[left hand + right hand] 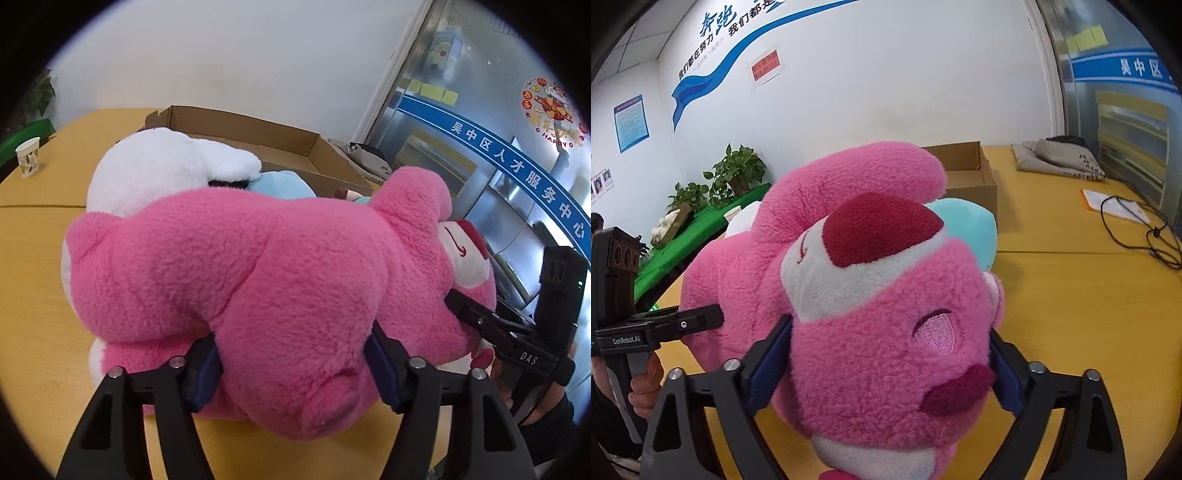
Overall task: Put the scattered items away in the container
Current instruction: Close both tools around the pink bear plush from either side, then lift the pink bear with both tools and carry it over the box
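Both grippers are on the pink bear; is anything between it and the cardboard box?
Yes. A white plush and a light blue plush lie between the pink bear and the cardboard box.

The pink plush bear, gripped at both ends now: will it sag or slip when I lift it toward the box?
The pink plush bear looks soft and light, so its unsupported middle will probably sag. The left gripper dents its body and the right gripper squeezes its head; the fluffy pile should resist slipping. It is large beside the cardboard box, so expect some stuffing in.
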`<action>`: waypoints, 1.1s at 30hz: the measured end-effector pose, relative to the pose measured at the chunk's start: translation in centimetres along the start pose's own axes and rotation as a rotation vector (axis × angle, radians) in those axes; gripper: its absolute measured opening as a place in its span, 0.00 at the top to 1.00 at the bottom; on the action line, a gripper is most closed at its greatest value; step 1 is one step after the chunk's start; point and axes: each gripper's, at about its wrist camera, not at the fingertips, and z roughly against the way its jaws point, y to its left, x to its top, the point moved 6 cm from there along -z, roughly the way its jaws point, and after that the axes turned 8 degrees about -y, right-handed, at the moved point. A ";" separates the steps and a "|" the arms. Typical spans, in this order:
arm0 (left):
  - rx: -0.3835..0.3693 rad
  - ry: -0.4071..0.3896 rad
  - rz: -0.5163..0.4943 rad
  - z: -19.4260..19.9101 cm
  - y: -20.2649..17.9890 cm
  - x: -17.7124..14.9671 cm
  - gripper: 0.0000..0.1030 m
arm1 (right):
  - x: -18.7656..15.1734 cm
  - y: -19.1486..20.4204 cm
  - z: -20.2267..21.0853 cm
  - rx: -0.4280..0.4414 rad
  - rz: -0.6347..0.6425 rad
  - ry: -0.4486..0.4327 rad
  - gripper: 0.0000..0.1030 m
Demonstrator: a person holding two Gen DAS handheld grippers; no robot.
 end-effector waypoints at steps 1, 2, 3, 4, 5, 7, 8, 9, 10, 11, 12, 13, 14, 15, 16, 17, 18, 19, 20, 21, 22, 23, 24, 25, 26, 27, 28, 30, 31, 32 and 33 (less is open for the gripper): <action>-0.003 -0.005 0.002 0.4 0.0 0.0 0.44 | 0.1 0.4 0.3 -0.008 0.018 -0.008 0.16; -0.005 -0.009 -0.001 0.7 -0.1 0.0 0.47 | 0.2 0.8 0.6 -0.017 0.035 -0.016 0.19; -0.006 -0.011 -0.004 1.1 -0.1 -0.1 0.48 | 0.2 1.1 0.9 -0.025 0.048 -0.023 0.21; -0.007 -0.011 -0.003 1.5 -0.1 -0.1 0.48 | 0.2 1.5 1.2 -0.029 0.055 -0.028 0.24; -0.008 -0.016 0.000 1.9 -0.1 -0.1 0.48 | 0.3 1.8 1.6 -0.031 0.057 -0.032 0.26; -0.005 -0.042 -0.002 3.1 -0.3 0.3 0.49 | 0.5 2.4 2.4 -0.030 0.054 -0.044 0.28; -0.001 -0.058 -0.010 3.7 -0.4 0.6 0.49 | 0.7 2.8 2.9 -0.030 0.053 -0.052 0.28; 0.002 -0.078 -0.020 4.5 -0.6 1.0 0.49 | 1.0 3.1 3.3 -0.030 0.056 -0.061 0.28; 0.004 -0.098 -0.027 5.1 -0.8 1.4 0.49 | 1.4 3.6 3.8 -0.026 0.062 -0.073 0.29; 0.004 -0.116 -0.031 5.8 -1.0 1.8 0.49 | 1.9 4.0 4.3 -0.021 0.066 -0.087 0.29; 0.003 -0.133 -0.035 6.3 -1.1 2.3 0.49 | 2.4 4.3 4.6 -0.017 0.067 -0.097 0.29; 0.003 -0.149 -0.039 6.9 -1.2 2.9 0.49 | 3.0 4.6 5.0 -0.011 0.069 -0.110 0.29; 0.003 -0.165 -0.044 7.4 -1.3 3.4 0.49 | 3.7 4.9 5.4 -0.005 0.073 -0.124 0.29; 0.004 -0.180 -0.051 7.7 -1.4 4.0 0.49 | 4.3 5.3 5.6 -0.002 0.078 -0.139 0.29; 0.008 -0.191 -0.059 8.0 -1.4 4.7 0.49 | 5.0 5.6 5.9 0.003 0.083 -0.156 0.29; 0.012 -0.196 -0.064 8.2 -1.4 5.3 0.49 | 5.6 5.9 6.0 0.008 0.087 -0.170 0.29; 0.015 -0.200 -0.067 8.3 -1.3 6.0 0.49 | 6.2 6.1 6.1 0.014 0.089 -0.179 0.29; 0.018 -0.203 -0.070 8.3 -1.2 6.7 0.49 | 6.8 6.4 6.0 0.020 0.090 -0.185 0.29; 0.023 -0.206 -0.073 8.4 -1.1 7.4 0.49 | 7.4 6.5 5.8 0.027 0.090 -0.188 0.29; 0.030 -0.209 -0.075 8.4 -1.0 8.1 0.49 | 8.1 6.5 5.5 0.038 0.090 -0.190 0.29; 0.038 -0.213 -0.075 8.4 -0.9 8.6 0.49 | 8.7 6.5 5.1 0.056 0.087 -0.195 0.29; 0.051 -0.218 -0.080 8.4 -0.8 9.3 0.49 | 9.3 6.4 4.7 0.073 0.083 -0.197 0.29; 0.066 -0.222 -0.082 8.3 -0.5 9.9 0.49 | 10.0 6.4 4.1 0.089 0.076 -0.195 0.29; 0.078 -0.227 -0.079 8.2 -0.3 10.3 0.50 | 10.7 6.4 3.4 0.102 0.073 -0.190 0.29; 0.085 -0.233 -0.071 8.1 0.0 10.8 0.50 | 11.4 6.6 2.9 0.112 0.076 -0.193 0.29; 0.090 -0.239 -0.059 8.1 0.4 11.3 0.50 | 11.9 6.8 2.5 0.120 0.085 -0.200 0.29; 0.095 -0.245 -0.048 8.0 0.8 11.9 0.50 | 12.5 7.0 2.1 0.130 0.097 -0.206 0.30; 0.117 -0.249 -0.043 7.7 1.4 12.7 0.50 | 13.5 7.3 1.0 0.154 0.107 -0.216 0.30; 0.129 -0.248 -0.040 7.6 1.6 13.1 0.50 | 14.0 7.4 0.3 0.167 0.108 -0.215 0.30; 0.140 -0.248 -0.038 7.4 1.8 13.4 0.50 | 14.4 7.5 -0.3 0.179 0.107 -0.210 0.30; 0.149 -0.250 -0.038 7.3 1.9 13.8 0.50 | 14.7 7.5 -0.9 0.189 0.107 -0.205 0.30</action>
